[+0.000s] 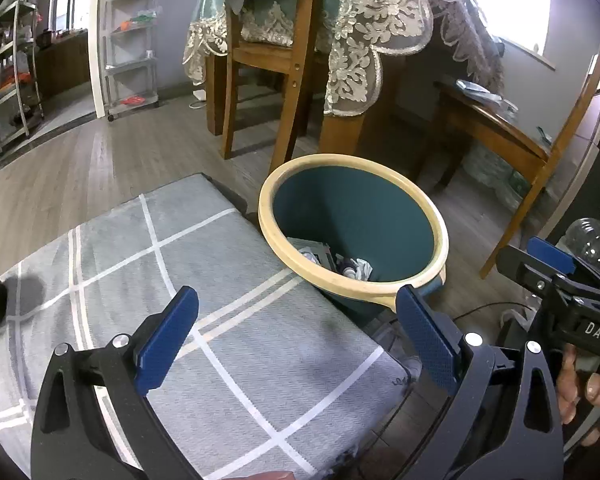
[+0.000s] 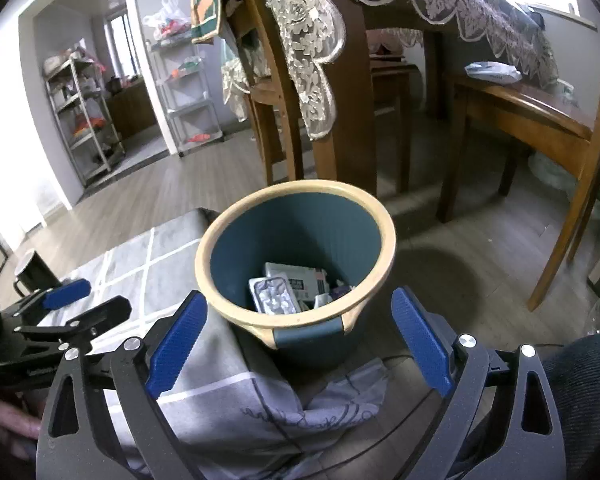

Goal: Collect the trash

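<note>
my left gripper [image 1: 296,336] was spread wide with nothing between its blue pads [image 1: 168,340], and it hung above the grey cloth with white stripes [image 1: 204,280] that covered a padded seat. my right gripper [image 2: 300,338] was spread wide too and held nothing; its pads [image 2: 178,344] sat to either side of the near edge of the trash bin [image 2: 296,240]. the bin was dark teal with a cream rim and stood upright on the wooden floor [image 2: 460,240], just beside the corner of the covered seat. at its bottom lay the collected trash: a silver blister pack [image 2: 274,294], a flat white packet with print [image 2: 296,278] behind it, and some crumpled paper [image 1: 356,268] to the right. from the left wrist view, my right gripper [image 1: 540,260] showed at the right edge with my hand [image 1: 584,384] on its handle, and a clear plastic bottle [image 1: 590,244] stood beyond it; i could not tell whether the bottle touched the gripper. a black mug [image 2: 36,274] stood on the cloth at the left of the right wrist view, behind my left gripper [image 2: 80,300]. behind the bin were wooden chairs [image 1: 268,76] and a table draped in a lace cloth [image 1: 364,36], and metal shelves [image 2: 84,120] stood in the far room.
</note>
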{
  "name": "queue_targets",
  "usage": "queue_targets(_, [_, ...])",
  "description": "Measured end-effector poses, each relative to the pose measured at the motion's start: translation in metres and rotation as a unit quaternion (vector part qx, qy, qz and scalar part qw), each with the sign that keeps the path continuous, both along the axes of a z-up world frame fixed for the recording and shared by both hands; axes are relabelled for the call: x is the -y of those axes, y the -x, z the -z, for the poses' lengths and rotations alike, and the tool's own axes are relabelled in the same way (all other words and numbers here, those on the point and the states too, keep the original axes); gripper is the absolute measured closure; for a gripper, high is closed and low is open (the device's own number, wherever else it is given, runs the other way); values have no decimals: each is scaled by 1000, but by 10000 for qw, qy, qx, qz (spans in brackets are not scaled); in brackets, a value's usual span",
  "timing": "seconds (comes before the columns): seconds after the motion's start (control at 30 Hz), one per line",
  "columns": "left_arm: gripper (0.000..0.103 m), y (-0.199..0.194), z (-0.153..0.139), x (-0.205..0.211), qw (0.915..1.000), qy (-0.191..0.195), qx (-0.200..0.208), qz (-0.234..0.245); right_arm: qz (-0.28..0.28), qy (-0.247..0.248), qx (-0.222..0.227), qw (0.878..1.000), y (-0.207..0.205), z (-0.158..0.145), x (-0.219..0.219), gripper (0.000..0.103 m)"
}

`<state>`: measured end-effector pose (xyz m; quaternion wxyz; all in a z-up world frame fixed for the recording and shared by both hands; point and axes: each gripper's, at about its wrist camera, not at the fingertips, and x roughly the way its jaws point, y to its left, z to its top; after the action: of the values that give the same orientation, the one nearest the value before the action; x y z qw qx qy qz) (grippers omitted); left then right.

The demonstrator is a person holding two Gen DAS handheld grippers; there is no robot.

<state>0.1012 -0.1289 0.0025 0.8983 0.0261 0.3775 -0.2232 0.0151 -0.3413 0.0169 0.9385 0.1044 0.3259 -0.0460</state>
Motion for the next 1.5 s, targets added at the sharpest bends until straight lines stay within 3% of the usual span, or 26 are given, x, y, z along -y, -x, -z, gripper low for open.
queue_targets(1.5, [6, 2, -4, 9, 9999, 104, 76, 46, -19, 13, -5, 10000, -1, 3, -3, 10])
